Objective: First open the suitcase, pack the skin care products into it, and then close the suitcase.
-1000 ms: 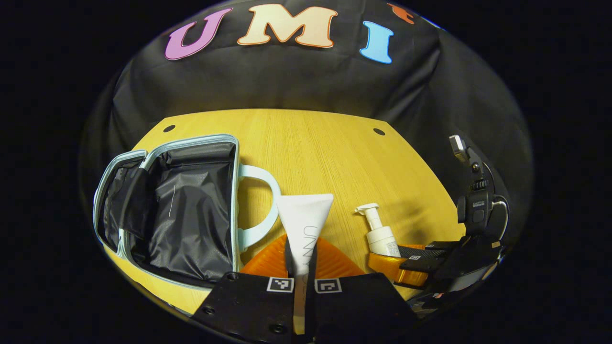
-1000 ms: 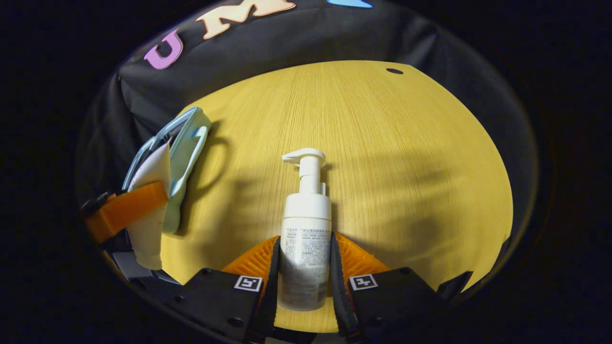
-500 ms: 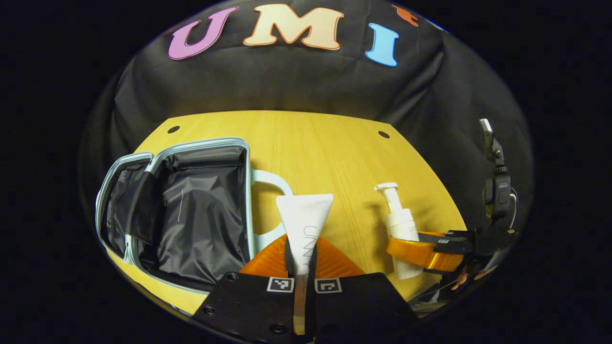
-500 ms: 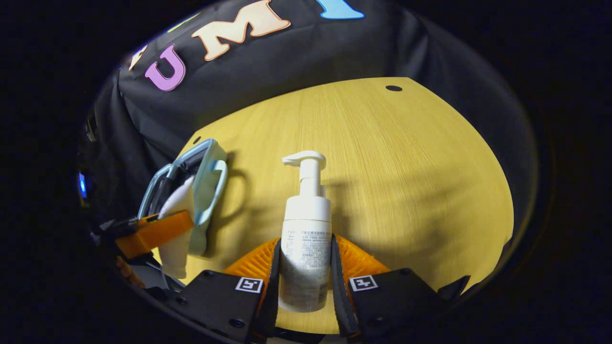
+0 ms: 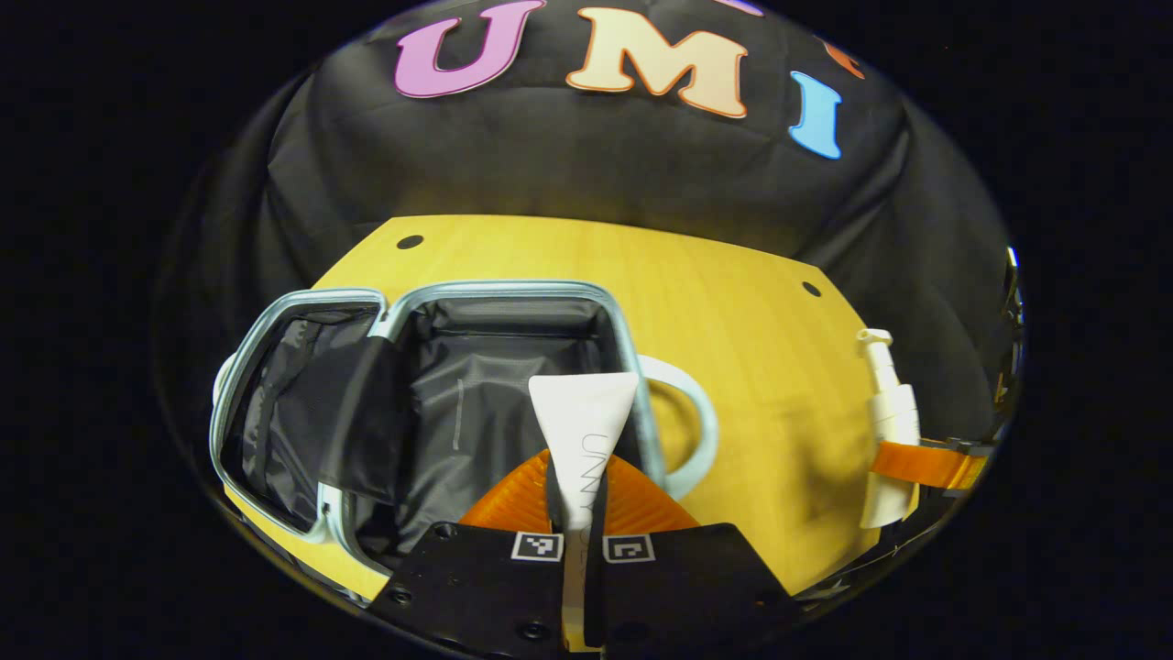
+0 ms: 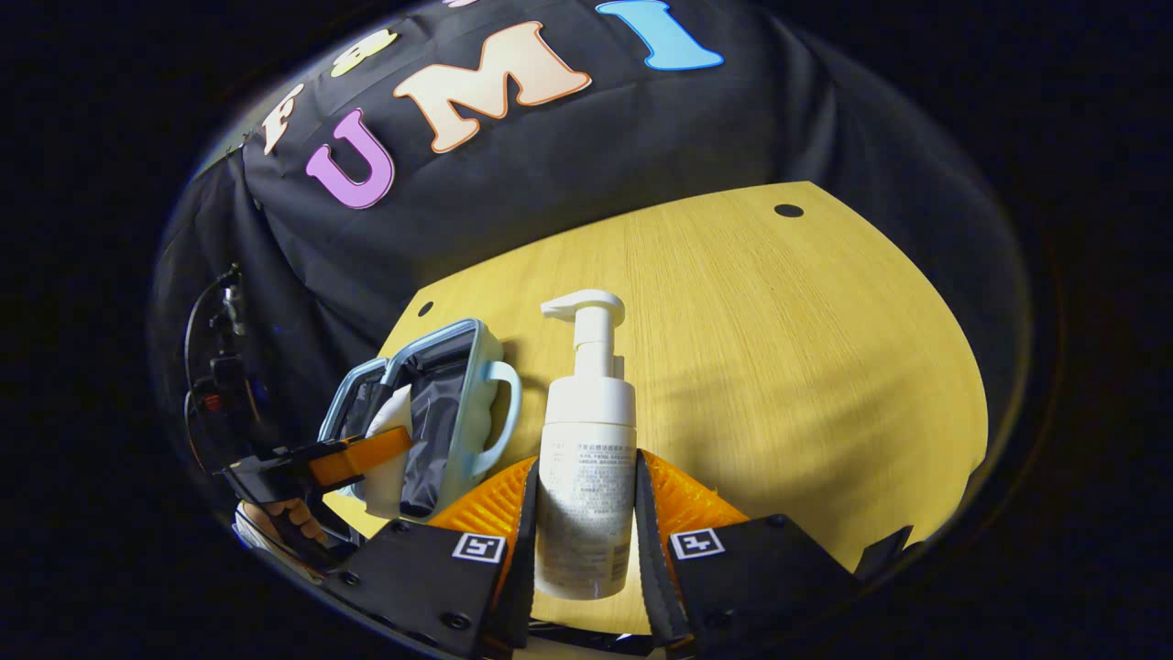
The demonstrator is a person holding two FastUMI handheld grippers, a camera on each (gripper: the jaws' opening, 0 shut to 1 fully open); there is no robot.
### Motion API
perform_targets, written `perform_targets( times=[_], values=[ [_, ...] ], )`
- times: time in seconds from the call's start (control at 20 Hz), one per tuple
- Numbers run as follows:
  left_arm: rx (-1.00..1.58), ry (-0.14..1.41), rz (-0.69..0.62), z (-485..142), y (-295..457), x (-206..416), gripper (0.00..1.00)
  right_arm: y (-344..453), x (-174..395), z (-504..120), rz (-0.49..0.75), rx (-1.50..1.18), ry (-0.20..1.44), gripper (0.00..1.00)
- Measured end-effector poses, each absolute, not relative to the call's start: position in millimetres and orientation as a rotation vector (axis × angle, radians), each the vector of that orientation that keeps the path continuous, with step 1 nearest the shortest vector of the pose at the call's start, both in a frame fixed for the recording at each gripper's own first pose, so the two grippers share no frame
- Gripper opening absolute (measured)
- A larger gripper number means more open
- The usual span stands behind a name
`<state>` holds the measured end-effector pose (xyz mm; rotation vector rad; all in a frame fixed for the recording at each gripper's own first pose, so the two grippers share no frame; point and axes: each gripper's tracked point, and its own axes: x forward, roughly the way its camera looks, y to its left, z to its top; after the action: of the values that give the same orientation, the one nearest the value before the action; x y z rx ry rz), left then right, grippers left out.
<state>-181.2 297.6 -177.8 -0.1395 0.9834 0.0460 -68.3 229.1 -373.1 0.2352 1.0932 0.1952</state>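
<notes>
Yellow wood-grain tabletop (image 5: 733, 302) with small dark holes near its far corners lay under both tools, black cloth hanging behind it. Between the left gripper (image 5: 575, 486) fingers, clenched tight, stood a flat white tube (image 5: 584, 422) with a crimped, fanned end and grey upright lettering too distorted to make out; the tube hung over the open suitcase (image 5: 422, 403). That case was small and pale blue, with a rounded rim, a loop handle on its right side and a crinkled dark lining, its lid folded out to the left. The right gripper (image 6: 585, 513) gripped a white pump bottle (image 6: 586, 440) by its round body, nozzle up, fine print on its label too small to make out. In the left gripper view the bottle was well to the right of the case.
</notes>
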Motion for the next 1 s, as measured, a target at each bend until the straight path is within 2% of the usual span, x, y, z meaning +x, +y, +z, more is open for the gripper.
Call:
perform_targets(
  times=[0.3, 0.6, 0.8, 1.0],
  values=[
    [-0.128, 1.066, 0.091, -226, 357, -182, 0.02, 264, -78, -377, 0.193, 0.227, 1.116, 0.51],
    [-0.138, 1.128, 0.076, -261, 378, -180, 0.01, 306, -78, -381, 0.194, 0.225, 1.117, 0.51],
    [-0.162, 1.117, 0.065, -257, 375, -180, 0.03, 334, -78, -381, 0.22, 0.211, 1.127, 0.51],
    [-0.21, 1.066, 0.072, -252, 370, -179, 0.18, 361, -71, -381, 0.258, 0.22, 1.129, 0.5]
  ],
)
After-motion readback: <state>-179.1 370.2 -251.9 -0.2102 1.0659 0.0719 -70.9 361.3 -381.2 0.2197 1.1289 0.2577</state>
